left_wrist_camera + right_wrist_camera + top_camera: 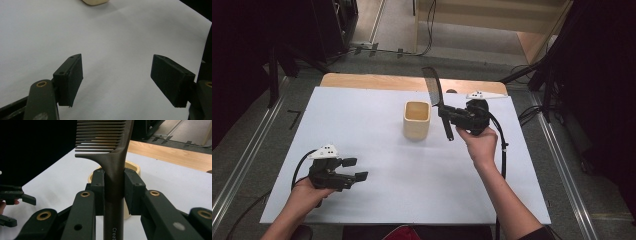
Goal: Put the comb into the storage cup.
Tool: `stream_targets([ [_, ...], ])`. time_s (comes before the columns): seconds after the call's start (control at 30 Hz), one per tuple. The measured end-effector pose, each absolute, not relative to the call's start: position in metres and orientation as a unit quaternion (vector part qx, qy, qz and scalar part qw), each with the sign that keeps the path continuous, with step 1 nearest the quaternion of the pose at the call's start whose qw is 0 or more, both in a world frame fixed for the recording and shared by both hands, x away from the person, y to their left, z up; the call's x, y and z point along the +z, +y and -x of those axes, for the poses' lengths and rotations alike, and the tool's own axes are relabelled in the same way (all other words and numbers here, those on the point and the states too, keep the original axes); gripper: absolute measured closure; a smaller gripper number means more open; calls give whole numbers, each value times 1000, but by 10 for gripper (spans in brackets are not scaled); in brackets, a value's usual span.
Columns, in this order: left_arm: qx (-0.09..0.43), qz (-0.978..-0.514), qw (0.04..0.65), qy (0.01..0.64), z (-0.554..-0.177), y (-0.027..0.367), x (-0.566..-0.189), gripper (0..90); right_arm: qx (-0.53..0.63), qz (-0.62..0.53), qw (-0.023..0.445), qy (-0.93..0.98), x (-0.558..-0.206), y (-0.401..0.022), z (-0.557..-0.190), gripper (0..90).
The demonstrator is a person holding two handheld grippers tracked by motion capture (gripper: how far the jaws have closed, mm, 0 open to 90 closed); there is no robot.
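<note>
The dark comb [113,173] sits clamped by its handle in your right tongs [113,191], both pads pressing its sides just below the toothed part; in the high view the comb [438,97] is held above the worktop, its toothed end toward the far edge and its handle end slanting down toward you, just to the right of the cup; the cream cup [417,120] stands upright and open on the white worktop [377,200] near its middle, and in the right gripper view its rim [133,167] shows behind the clamped handle; your right hand [482,142] grips the right tongs [447,116] from below, with its cable trailing down along your forearm; well apart, at the near left of the worktop, your left hand [304,192] holds the left tongs [354,169] low over the sheet; their 2 jaws stand wide apart with nothing between them, bare white worktop showing in the gap, and the base of the cup [96,2] lies far ahead of them.
</note>
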State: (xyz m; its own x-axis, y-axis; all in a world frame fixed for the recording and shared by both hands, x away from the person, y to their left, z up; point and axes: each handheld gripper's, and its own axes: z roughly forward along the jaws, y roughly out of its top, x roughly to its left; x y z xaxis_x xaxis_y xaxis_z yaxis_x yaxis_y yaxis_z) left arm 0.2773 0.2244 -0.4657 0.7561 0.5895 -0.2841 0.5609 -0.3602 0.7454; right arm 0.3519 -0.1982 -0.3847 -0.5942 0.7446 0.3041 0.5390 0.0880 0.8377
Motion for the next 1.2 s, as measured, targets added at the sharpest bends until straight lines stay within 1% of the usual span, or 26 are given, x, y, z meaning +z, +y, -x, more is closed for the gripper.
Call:
stream_targets([
  [0.37, 16, -825, 446, 348, -277, 224, -466, 273, 518, -439, 96, 728, -379, -191, -363, 700],
  [0.93, 16, -824, 447, 347, -277, 225, -465, 273, 513, -434, 108, 732, -370, -175, -379, 700],
  [1.2, 15, -824, 448, 347, -277, 225, -465, 273, 514, -439, 106, 729, -368, -171, -386, 700],
])
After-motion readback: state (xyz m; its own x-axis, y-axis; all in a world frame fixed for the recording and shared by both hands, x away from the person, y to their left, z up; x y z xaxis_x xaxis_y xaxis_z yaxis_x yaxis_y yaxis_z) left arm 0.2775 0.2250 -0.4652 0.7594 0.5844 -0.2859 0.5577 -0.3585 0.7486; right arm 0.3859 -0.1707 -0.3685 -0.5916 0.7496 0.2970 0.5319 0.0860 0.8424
